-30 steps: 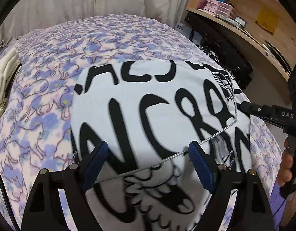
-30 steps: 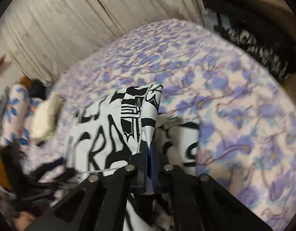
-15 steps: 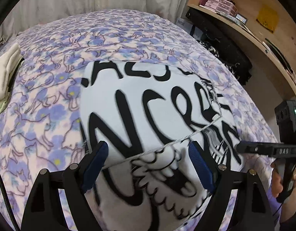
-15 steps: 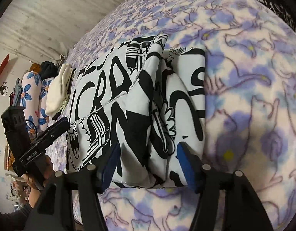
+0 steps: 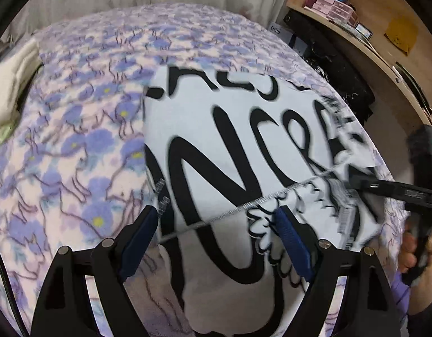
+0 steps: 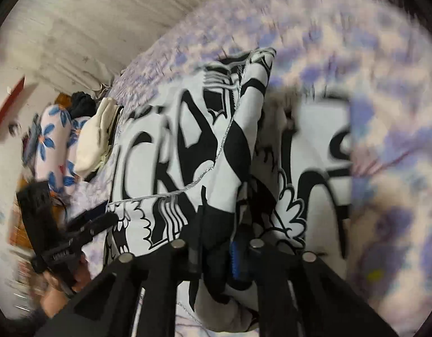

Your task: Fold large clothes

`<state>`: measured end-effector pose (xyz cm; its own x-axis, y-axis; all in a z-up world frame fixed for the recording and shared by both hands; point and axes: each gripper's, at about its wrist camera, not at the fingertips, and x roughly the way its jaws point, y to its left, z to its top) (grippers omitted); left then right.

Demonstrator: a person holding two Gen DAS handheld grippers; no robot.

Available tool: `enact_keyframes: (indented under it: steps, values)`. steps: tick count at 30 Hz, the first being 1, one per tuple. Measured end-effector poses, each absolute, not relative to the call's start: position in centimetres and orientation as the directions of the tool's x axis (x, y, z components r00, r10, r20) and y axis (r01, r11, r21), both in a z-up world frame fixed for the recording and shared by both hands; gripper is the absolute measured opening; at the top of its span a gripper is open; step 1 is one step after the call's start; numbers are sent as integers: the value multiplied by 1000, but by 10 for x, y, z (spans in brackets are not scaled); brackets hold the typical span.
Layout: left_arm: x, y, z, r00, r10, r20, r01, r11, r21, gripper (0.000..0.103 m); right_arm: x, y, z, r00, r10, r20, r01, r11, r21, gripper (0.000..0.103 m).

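Note:
A white garment [image 5: 244, 146] with big black lettering and a thin silver trim line lies spread on the bed. My left gripper [image 5: 216, 238] hovers open over its near left part, with the blue fingertips [image 5: 140, 238] straddling the trim and not touching cloth. In the right wrist view the garment [image 6: 173, 154] rises in a bunched fold. My right gripper [image 6: 216, 252] has its jaws closing on that fold, with cloth pinched between the pads. The right gripper [image 5: 359, 181] also shows at the garment's right edge, held by a hand [image 5: 412, 255].
A purple flowered bedspread [image 5: 89, 126] covers the bed. A cream cloth [image 5: 8, 90] lies at its left side, next to a blue-flowered pillow [image 6: 52, 140]. A wooden desk with shelves [image 5: 384, 50] and dark items [image 5: 342, 75] stand to the right. A pale curtain [image 6: 89, 28] hangs behind.
The right gripper let go of the fold, opened wide over the garment's edge, then closed on bunched cloth again. The left gripper slid toward the garment's left edge, still open.

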<state>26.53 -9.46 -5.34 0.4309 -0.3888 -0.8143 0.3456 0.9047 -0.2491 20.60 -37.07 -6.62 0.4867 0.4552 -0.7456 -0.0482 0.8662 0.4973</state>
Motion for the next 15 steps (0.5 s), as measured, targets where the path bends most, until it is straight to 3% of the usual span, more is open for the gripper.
enact_keyframes:
  steps: [5, 9, 15]
  values:
    - [270, -108, -41, 447, -410, -795, 371, 894, -252, 83, 191, -399, -35, 559, 371, -741, -16, 899, 438, 11]
    - [272, -133, -45, 445, -402, -801, 407, 887, -219, 83, 199, -426, -65, 540, 314, -781, 91, 900, 426, 11]
    - [283, -153, -71, 484, -272, -832, 371, 925, -86, 84, 212, -432, -111, 503, 313, -805, 143, 889, 435, 16]
